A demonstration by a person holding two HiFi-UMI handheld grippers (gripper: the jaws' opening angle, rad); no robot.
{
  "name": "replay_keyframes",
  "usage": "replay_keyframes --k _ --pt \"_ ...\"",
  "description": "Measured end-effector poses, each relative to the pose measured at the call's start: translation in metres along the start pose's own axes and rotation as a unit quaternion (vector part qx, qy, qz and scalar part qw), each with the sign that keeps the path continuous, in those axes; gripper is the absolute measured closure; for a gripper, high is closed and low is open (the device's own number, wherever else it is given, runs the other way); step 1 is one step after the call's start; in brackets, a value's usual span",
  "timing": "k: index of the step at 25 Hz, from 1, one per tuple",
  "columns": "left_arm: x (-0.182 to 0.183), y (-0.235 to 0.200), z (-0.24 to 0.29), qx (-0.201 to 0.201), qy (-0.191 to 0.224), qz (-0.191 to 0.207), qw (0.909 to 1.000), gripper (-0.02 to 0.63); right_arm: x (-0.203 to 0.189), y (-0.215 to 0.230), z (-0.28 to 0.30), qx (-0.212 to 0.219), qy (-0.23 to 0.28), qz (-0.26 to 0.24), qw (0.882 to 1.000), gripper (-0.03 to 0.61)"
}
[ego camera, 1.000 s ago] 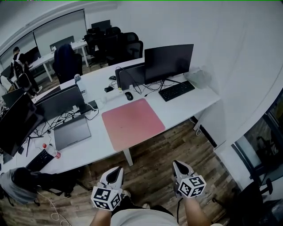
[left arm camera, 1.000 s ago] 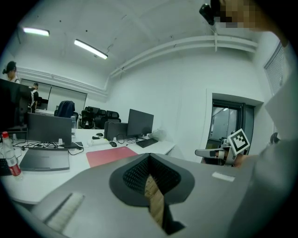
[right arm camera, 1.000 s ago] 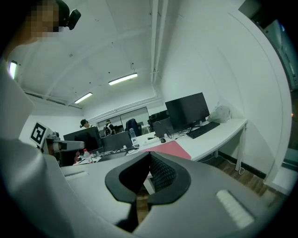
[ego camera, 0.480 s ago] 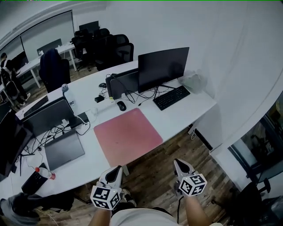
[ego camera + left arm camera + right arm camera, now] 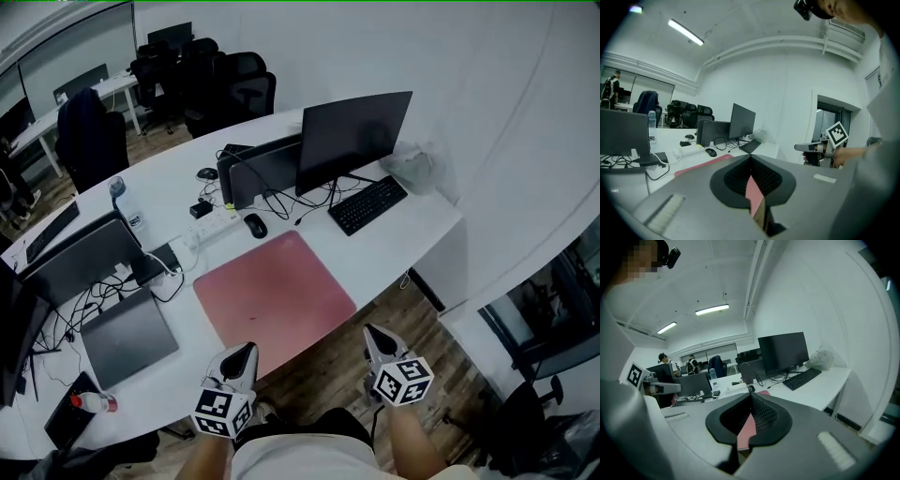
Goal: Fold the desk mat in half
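Nothing of the fold is done yet. The pink desk mat (image 5: pixel 272 291) lies flat and fully spread on the white bench (image 5: pixel 403 234), in front of the mouse and monitors. The left gripper (image 5: pixel 246 350) and the right gripper (image 5: pixel 370 331) are both closed with nothing between the jaws. They are held short of the bench's near edge, clear of the mat. Everything remains, in my judgement: reaching an edge, gripping it, carrying it over.
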State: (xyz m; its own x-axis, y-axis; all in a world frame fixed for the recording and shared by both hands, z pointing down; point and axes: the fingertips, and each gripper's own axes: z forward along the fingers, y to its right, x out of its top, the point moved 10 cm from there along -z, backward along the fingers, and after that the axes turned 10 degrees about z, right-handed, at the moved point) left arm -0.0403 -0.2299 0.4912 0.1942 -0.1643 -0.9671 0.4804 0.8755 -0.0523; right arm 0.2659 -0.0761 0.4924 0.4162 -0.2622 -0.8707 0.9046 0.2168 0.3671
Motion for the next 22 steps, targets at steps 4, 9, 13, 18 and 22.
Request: replay_keyframes --k 4,9,13,18,22 --pt "-0.003 -0.022 0.005 0.012 -0.010 -0.012 0.9998 0.611 0.000 0.001 0.028 -0.013 -0.022 -0.001 1.000 0.561" --pt "-0.011 -0.020 0.027 0.017 -0.031 -0.026 0.9990 0.611 0.001 0.029 0.052 -0.037 -0.030 0.018 0.999 0.560" --pt "-0.003 -0.005 0.043 0.025 -0.040 -0.024 0.9986 0.611 -0.003 0.057 0.056 -0.034 -0.050 0.032 0.998 0.554" --pt "0.002 0.013 0.066 0.039 -0.055 -0.019 0.9975 0.611 -0.009 0.097 0.073 -0.033 -0.082 0.050 0.995 0.489" --pt "0.004 0.031 0.079 0.057 -0.070 -0.019 0.9957 0.612 -0.034 0.128 0.091 -0.028 -0.153 0.056 0.986 0.409"
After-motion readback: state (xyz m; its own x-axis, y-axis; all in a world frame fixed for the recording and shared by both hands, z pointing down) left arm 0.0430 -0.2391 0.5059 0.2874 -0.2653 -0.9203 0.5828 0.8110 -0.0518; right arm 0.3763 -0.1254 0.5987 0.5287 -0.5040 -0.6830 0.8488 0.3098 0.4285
